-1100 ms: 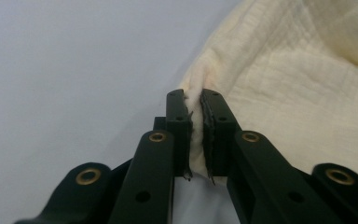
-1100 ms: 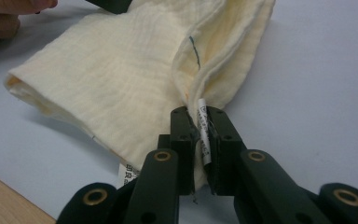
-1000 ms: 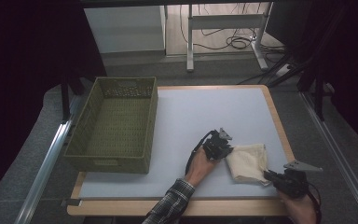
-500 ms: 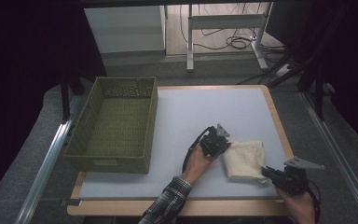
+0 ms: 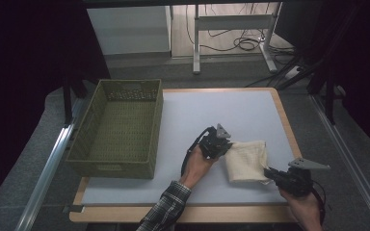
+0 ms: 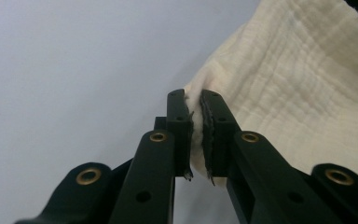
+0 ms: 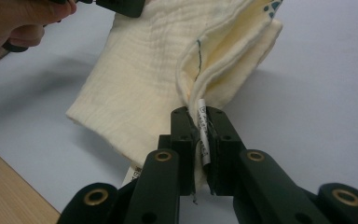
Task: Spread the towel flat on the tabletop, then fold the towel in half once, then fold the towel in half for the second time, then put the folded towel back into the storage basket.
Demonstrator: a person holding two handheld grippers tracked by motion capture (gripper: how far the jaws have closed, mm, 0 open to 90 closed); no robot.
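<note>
While both grippers' jaws stay clamped on the cloth (image 5: 246, 160) (opposite corners), it has lifted slightly.

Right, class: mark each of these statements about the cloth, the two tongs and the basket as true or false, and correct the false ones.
1. Both tongs are shut on the cream cloth. True: the left tongs and right tongs each pinch an edge.
2. The cloth lies inside the green basket. False: it is on the white table, right of the basket.
3. The right tongs also pinch a small white label. True.
4. The basket holds a second cloth. False: nothing shows inside it.
</note>
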